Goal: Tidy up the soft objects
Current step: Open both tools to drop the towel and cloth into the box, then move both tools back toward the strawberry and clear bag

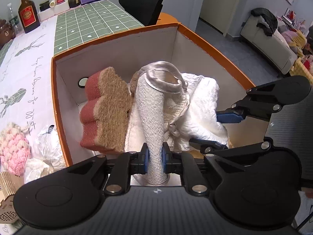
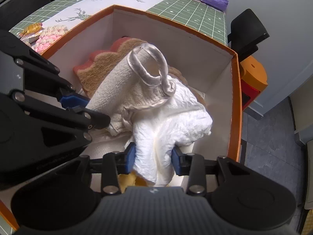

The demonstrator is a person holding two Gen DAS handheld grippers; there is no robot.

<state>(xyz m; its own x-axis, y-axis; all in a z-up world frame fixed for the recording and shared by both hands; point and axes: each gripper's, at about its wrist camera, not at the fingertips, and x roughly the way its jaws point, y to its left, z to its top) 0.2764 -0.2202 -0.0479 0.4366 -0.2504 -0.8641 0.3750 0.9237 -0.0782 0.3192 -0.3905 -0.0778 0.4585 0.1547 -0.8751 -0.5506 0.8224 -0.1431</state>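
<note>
Your left gripper sits at lower centre of the left wrist view, its blue pads pressed on the narrow end of a cream knitted cloth. That cloth runs up the middle of the frame to a satin-trimmed loop and lies inside the orange box, on the pile there.

Your right gripper is at lower centre of the right wrist view with a white crinkled cloth between its pads. The left pad touches the fabric; the right pad looks just beside it, and you cannot tell whether it still presses. This cloth also rests in the box, right of the knitted one and touching it.

A red-backed scrub pad leans at the left of the box, against the knitted cloth. Outside the box, at lower left of the left view, a pink knitted piece lies on the table near crumpled plastic. A bottle stands upper left.
</note>
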